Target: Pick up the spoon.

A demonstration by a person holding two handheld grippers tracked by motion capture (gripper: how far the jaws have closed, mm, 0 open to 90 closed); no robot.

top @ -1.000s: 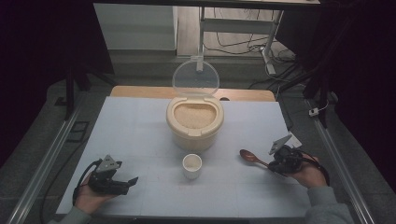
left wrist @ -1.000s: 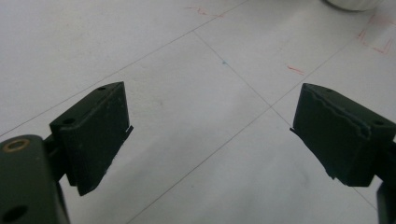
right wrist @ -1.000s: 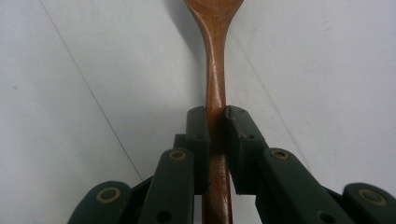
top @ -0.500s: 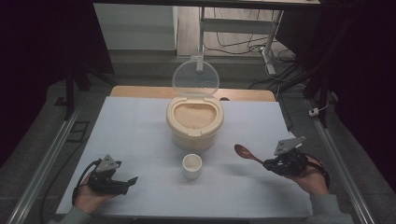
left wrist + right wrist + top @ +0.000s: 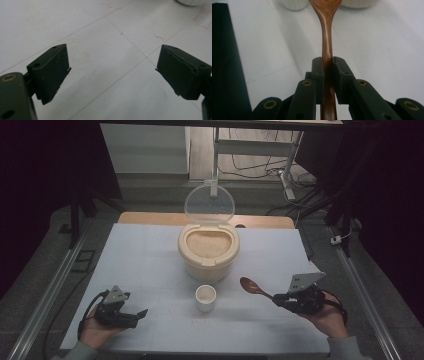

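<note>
One step is done: your right gripper [image 5: 278, 299] fingers pinch the brown wooden spoon [image 5: 254, 288]; the left gripper [image 5: 134, 316] fingers stand spread, and scooping grain from the open cream plastic bin [image 5: 208, 251] into the small white cup [image 5: 205, 298] remains.

One wooden spoon [image 5: 252, 287], one cup [image 5: 205, 297], one rice container [image 5: 208, 251] (lid open), two hand-held grippers

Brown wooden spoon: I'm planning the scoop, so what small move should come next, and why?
Probably carry the brown wooden spoon, clamped in the right gripper, toward the open beige rice container: its bowl hangs empty beside the small white cup.
</note>
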